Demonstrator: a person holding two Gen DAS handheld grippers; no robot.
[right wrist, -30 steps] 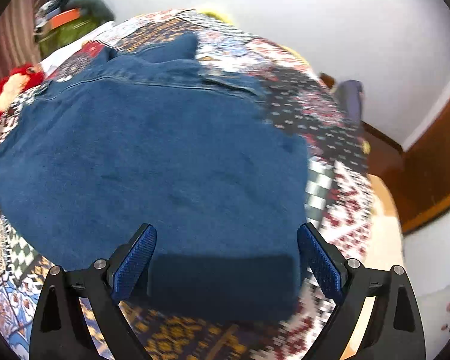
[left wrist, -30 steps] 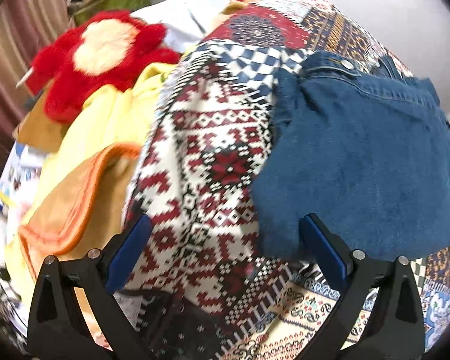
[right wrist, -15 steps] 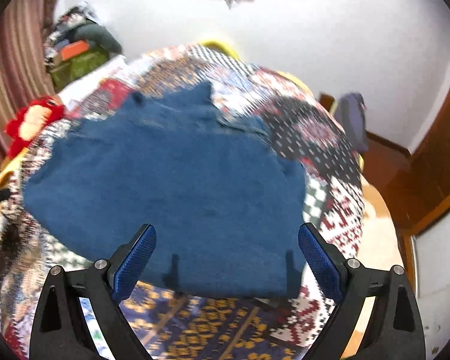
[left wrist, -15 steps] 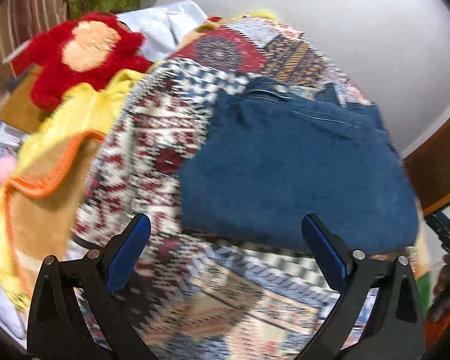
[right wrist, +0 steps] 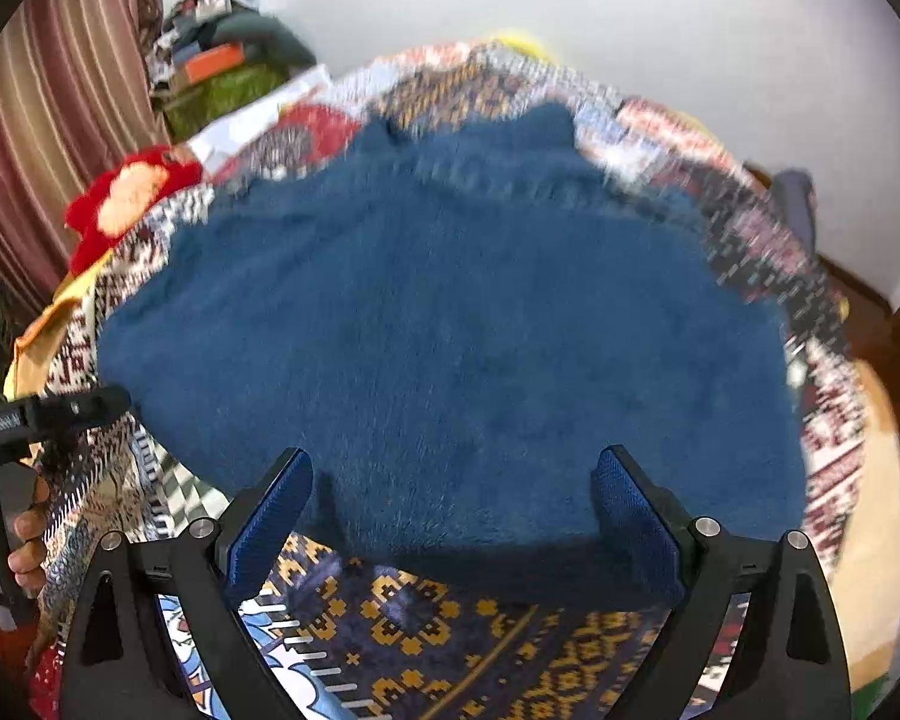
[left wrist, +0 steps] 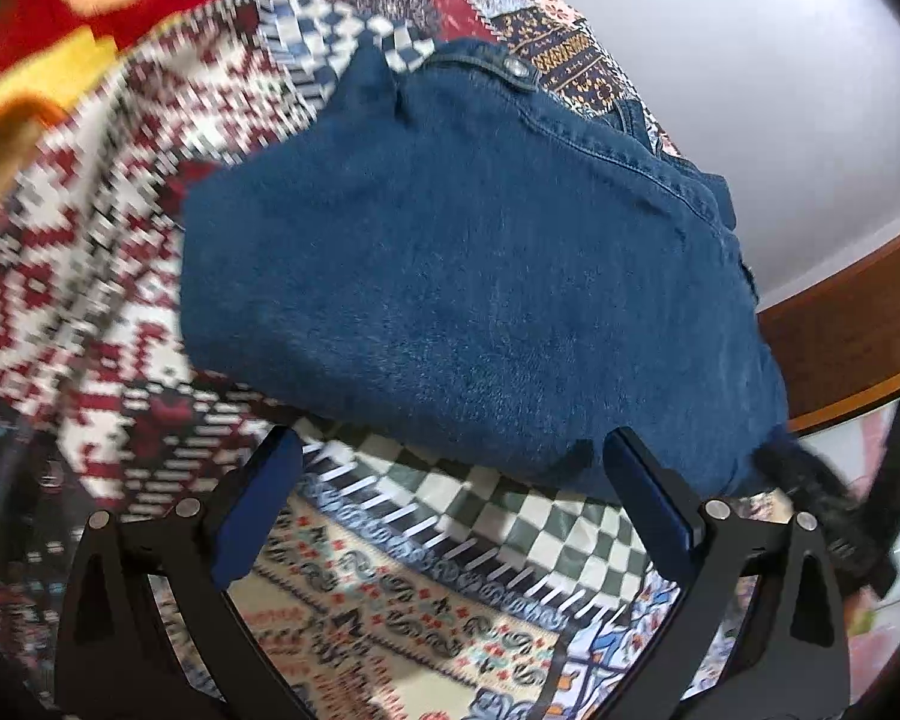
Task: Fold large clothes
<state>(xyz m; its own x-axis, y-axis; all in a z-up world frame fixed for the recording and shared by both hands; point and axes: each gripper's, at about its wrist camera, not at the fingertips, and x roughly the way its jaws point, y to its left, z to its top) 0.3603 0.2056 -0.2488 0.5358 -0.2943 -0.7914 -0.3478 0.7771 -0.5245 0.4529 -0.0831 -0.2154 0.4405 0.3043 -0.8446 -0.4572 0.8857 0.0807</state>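
Folded blue jeans (left wrist: 480,276) lie flat on a patterned patchwork bedspread (left wrist: 426,594), waistband and metal button at the far side. They also fill the middle of the right wrist view (right wrist: 450,324). My left gripper (left wrist: 450,504) is open and empty, just short of the jeans' near edge. My right gripper (right wrist: 450,510) is open and empty, its blue pads over the jeans' near edge without touching them. The other gripper (right wrist: 42,414) shows at the left of the right wrist view.
A red plush toy (right wrist: 126,198) and yellow-orange cloth (left wrist: 12,108) lie at the bed's left side. Clutter is piled by a striped curtain (right wrist: 48,120) at the back left. White wall is behind, wooden furniture (left wrist: 852,336) to the right.
Both grippers pulled back and up half a second ago, then dropped closer again, so the jeans look larger. The left view has swung right, onto the jeans. Both stay open and empty.
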